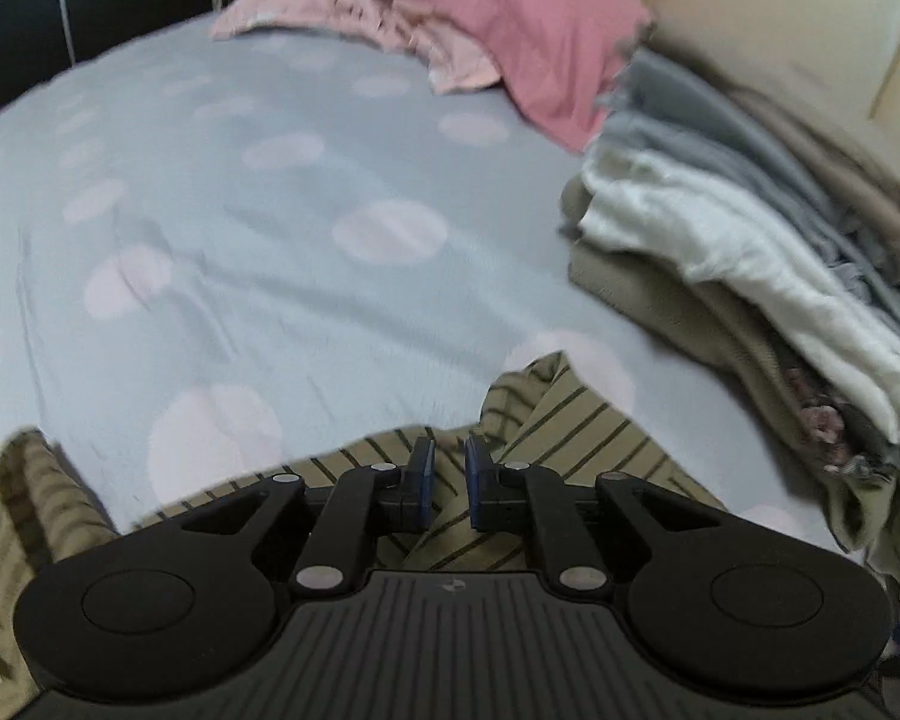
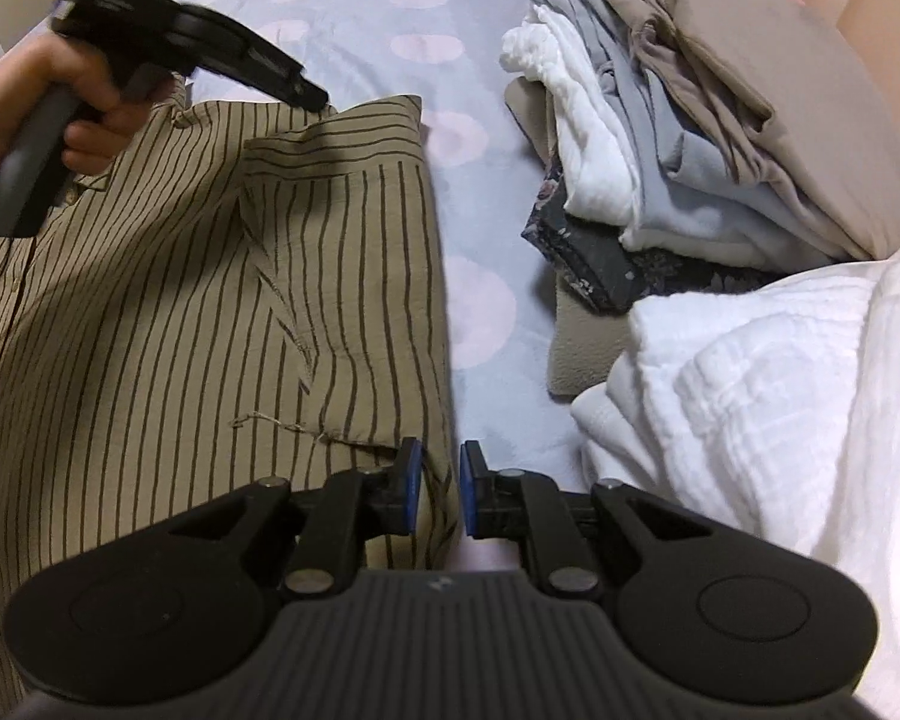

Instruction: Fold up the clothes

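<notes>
We are in a bedroom of a home — the whole working surface is a bed covered with a pale blue sheet printed with large pink dots (image 1: 282, 192). At its far end we see a dusty-pink pillow (image 1: 486, 18) lying on a lighter pink frilled cushion (image 1: 342, 6), beside a cream padded headboard (image 1: 768, 12). Along one side sits a stack of folded grey, white and beige garments (image 2: 690, 138) — ordinary household laundry.
</notes>
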Motion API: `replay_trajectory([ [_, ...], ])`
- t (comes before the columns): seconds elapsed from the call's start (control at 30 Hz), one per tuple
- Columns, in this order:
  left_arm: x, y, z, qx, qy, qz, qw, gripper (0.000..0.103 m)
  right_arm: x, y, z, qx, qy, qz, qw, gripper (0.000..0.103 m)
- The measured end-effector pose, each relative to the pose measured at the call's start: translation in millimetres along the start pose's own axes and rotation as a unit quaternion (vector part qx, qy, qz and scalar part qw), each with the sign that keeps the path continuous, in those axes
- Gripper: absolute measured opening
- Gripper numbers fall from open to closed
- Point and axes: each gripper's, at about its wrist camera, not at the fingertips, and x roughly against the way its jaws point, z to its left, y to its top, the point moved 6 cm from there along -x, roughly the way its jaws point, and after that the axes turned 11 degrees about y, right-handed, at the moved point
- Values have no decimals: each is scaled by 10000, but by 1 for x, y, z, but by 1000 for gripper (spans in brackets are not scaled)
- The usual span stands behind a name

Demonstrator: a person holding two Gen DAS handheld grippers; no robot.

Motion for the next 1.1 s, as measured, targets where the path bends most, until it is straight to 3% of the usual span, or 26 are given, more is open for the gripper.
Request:
replay_trajectory([
  [0.1, -15, 0, -2, 153, -18, 10, 9999, 8, -5, 0, -5, -55, -3, 46, 10000, 17],
  [0.23, -29, 9, 6, 582, 259, -166, 9978, 8, -12, 0, -13, -162, -76, 152, 9997, 17],
  [0.4, -8, 14, 17, 765, 221, -477, 9957, 9, -9, 4, -10, -151, -150, 100, 9997, 20],
  [0.63, 78, -13, 57, 724, 367, -751, 9939, 14, 4, 15, 11, 51, -352, -99, 9993, 21],
  [0.7, 109, -26, 76, 757, 541, -801, 9924, 17, 13, 20, 23, 122, -317, -211, 9992, 27],
  [0.9, 201, -84, 152, 752, 1317, -769, 9854, 22, 36, 21, 60, 8, -83, -348, 9994, 29],
  [1.1, 290, -150, 235, 941, 2269, -757, 9664, 30, 57, 17, 118, 222, 109, -506, 9984, 29],
])
